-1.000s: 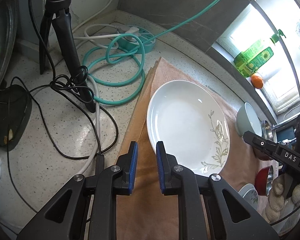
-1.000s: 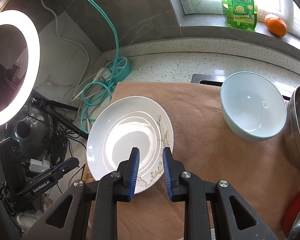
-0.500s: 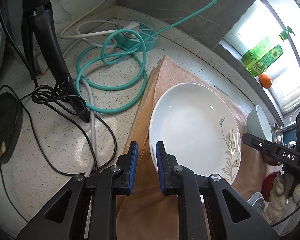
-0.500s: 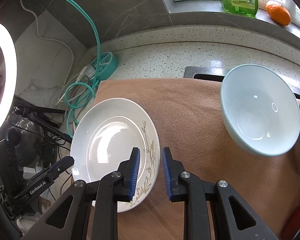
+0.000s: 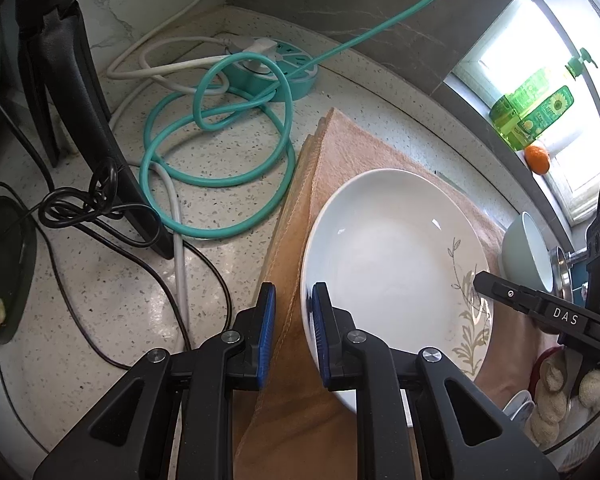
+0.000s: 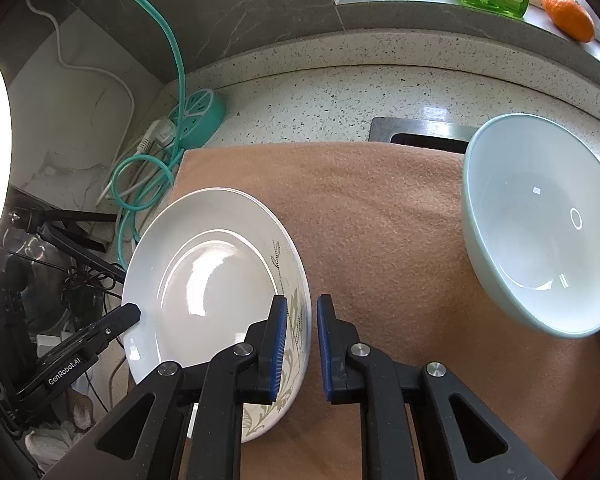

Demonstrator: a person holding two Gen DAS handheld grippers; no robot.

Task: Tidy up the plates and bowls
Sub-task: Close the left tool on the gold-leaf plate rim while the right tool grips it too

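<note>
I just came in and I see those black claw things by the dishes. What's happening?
A person is tidying dishes with a hand-held gripper in each hand. Both are at the white plate with the leaf pattern, which lies on a brown cloth. The left gripper straddles one side of the rim and the right gripper the opposite side, so each has a finger over the plate. The right fingers are closing on the rim. A pale blue bowl waits nearby on the cloth.

Two steep close views, shared plate (image 5: 392, 256)
</note>
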